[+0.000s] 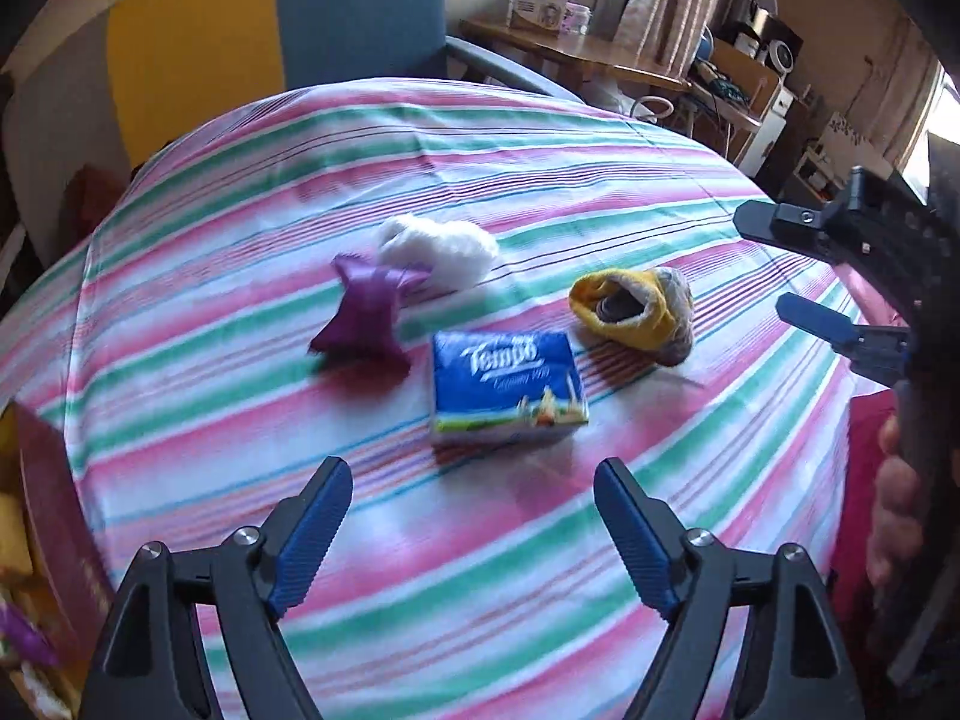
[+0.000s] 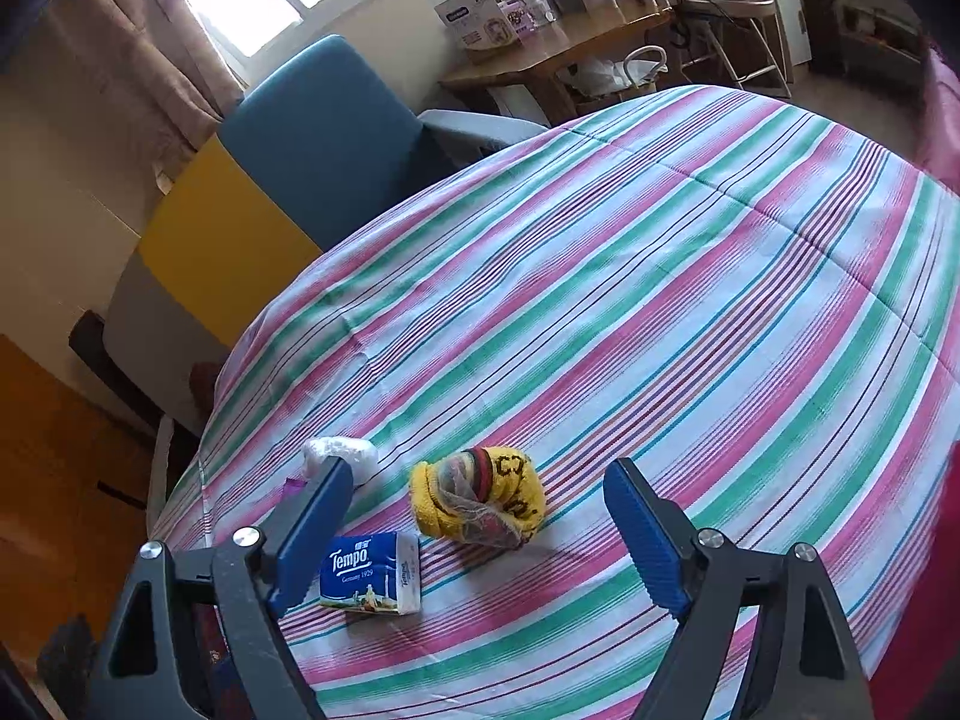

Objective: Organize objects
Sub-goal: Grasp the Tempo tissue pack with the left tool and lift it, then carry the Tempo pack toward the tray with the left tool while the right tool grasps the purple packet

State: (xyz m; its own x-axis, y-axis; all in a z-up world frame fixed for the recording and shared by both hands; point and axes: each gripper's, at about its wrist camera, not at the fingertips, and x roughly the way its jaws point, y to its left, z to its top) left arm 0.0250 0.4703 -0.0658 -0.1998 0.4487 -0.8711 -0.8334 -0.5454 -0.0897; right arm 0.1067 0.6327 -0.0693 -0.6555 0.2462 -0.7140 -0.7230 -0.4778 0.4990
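Blue-padded fingers of my left gripper (image 1: 474,531) fill the bottom of the left wrist view, spread wide with nothing between them. Just ahead of them, slightly right of centre, lies a blue Tempo tissue pack (image 1: 509,381), flat on the striped bedspread (image 1: 240,192), its long side running roughly across the gap between the fingers. I judge this to be the next thing to collect, and my left hand is the nearer one. Beyond the pack, to the left, sits a crumpled purple wrapper (image 1: 366,315), touching a white fluffy bundle (image 1: 438,249). To the right sits a rolled yellow sock (image 1: 630,306).

My right gripper (image 2: 480,531) is also spread wide and holds nothing. In its view the sock lies ahead between the fingers, and the tissue pack sits beside the left finger. At the left edge of the left view I see a dark red box (image 1: 57,510), possibly the container.

Pink, green and white stripes cover the bed. Behind it stand a blue chair (image 2: 324,126), a wooden desk (image 2: 576,42), and curtains by a bright window.
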